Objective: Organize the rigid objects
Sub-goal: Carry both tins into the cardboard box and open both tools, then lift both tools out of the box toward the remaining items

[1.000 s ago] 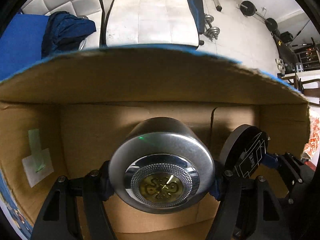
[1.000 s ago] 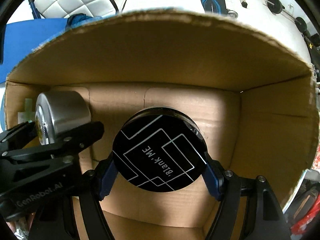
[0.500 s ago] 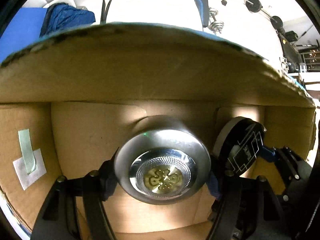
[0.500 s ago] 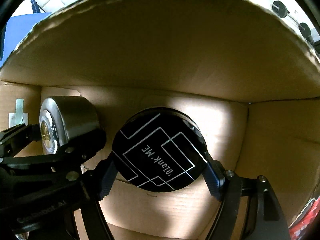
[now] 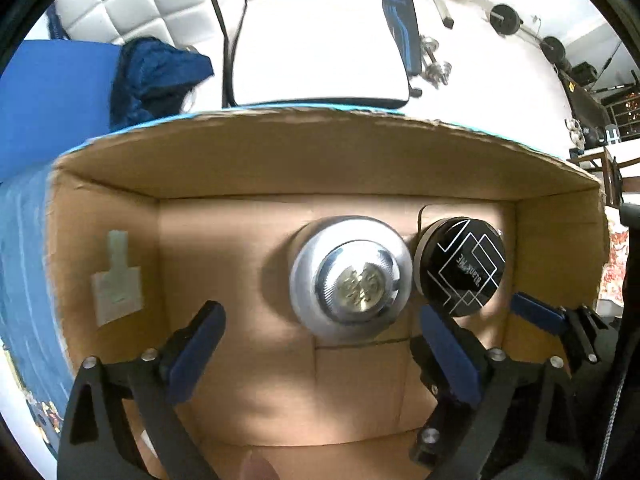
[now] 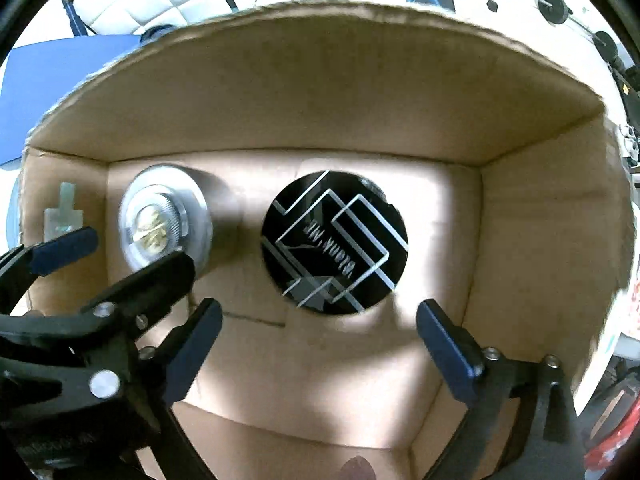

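Cardboard box (image 5: 280,168) fills the left wrist view. A silver jar (image 5: 351,278) stands in the middle of the frame, touching a black jar (image 5: 460,266) at its right. The left gripper (image 5: 324,344) is spread wide, holding nothing.

In the right wrist view, the black jar (image 6: 335,242) sits at the center. The right gripper (image 6: 320,344) is spread wide below it.

Beyond the box I see a white quilted padded chair (image 5: 132,4) beside a flat white cushioned seat (image 5: 316,52). A crumpled dark blue cloth (image 5: 156,76) lies on a bright blue flat surface (image 5: 56,92). Farther right, black round weight plates (image 5: 506,20) and chrome dumbbells (image 5: 438,70) sit on the pale floor (image 5: 492,80).
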A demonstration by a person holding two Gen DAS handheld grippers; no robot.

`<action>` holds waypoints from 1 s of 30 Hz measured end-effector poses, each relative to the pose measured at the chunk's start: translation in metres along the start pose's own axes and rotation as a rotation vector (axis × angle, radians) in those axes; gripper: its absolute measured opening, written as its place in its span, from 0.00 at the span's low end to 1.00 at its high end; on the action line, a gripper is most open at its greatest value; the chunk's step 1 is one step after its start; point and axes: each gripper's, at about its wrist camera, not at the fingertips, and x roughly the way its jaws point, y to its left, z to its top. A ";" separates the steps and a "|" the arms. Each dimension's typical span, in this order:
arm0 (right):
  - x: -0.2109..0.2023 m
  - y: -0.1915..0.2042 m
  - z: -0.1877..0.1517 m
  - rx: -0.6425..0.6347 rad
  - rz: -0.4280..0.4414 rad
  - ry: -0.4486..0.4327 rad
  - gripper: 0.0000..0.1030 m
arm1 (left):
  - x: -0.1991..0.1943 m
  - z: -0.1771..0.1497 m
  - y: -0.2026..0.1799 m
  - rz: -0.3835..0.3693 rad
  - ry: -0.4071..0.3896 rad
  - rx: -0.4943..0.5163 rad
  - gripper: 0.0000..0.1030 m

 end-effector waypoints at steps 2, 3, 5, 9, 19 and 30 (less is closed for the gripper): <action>-0.009 0.000 -0.012 0.011 -0.014 -0.025 1.00 | -0.012 -0.007 0.005 0.009 -0.035 -0.004 0.97; -0.014 0.000 -0.019 0.014 -0.023 -0.040 1.00 | -0.018 -0.019 0.006 0.009 -0.050 -0.006 0.97; -0.021 -0.002 -0.034 0.015 -0.039 -0.065 1.00 | -0.024 -0.029 0.011 0.014 -0.076 -0.007 0.97; -0.037 0.001 -0.061 0.026 -0.049 -0.092 1.00 | -0.041 -0.042 0.012 0.019 -0.144 -0.021 0.97; -0.090 0.007 -0.112 0.043 -0.084 -0.208 1.00 | -0.085 -0.092 0.014 0.043 -0.252 -0.021 0.97; -0.149 0.034 -0.142 0.051 -0.111 -0.359 1.00 | -0.137 -0.158 0.009 0.063 -0.349 0.001 0.97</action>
